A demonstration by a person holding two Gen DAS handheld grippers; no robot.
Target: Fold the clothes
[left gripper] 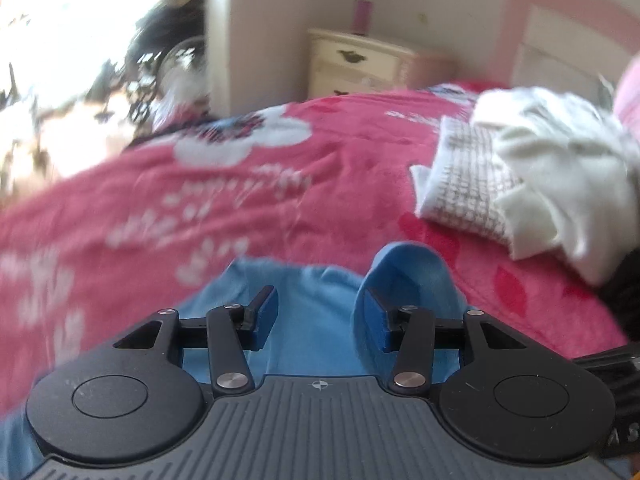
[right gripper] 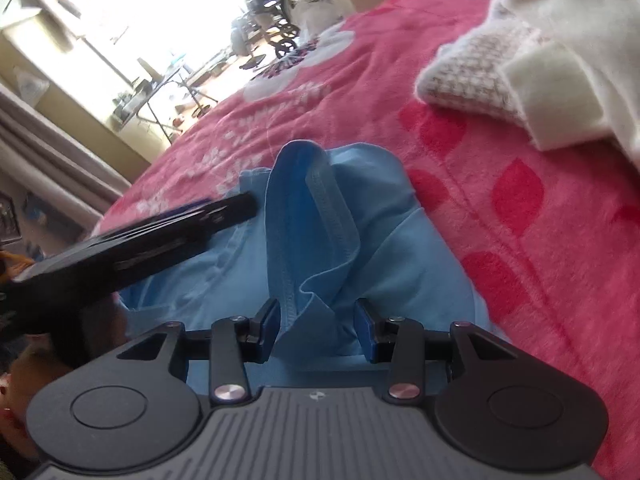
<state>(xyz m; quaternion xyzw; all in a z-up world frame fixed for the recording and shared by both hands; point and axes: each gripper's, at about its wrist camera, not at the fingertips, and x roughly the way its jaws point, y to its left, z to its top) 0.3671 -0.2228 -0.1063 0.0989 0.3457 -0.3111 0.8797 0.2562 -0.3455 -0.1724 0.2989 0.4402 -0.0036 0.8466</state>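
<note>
A blue garment (right gripper: pixel 340 240) is spread on a pink flowered blanket (left gripper: pixel 240 184). The left gripper (left gripper: pixel 320 312) is held about half open over it; a raised fold is draped around the right-hand finger, nothing is pinched. The right gripper (right gripper: pixel 316 324) is likewise half open, a bunched, hemmed ridge of the garment standing between its jaws, pads not pressed. A white pile of clothes (left gripper: pixel 540 168) lies well apart.

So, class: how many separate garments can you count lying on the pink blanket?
3: a light blue cotton garment nearest, a checked knit piece beyond, a white fleecy one overlapping it. More may be hidden.
</note>
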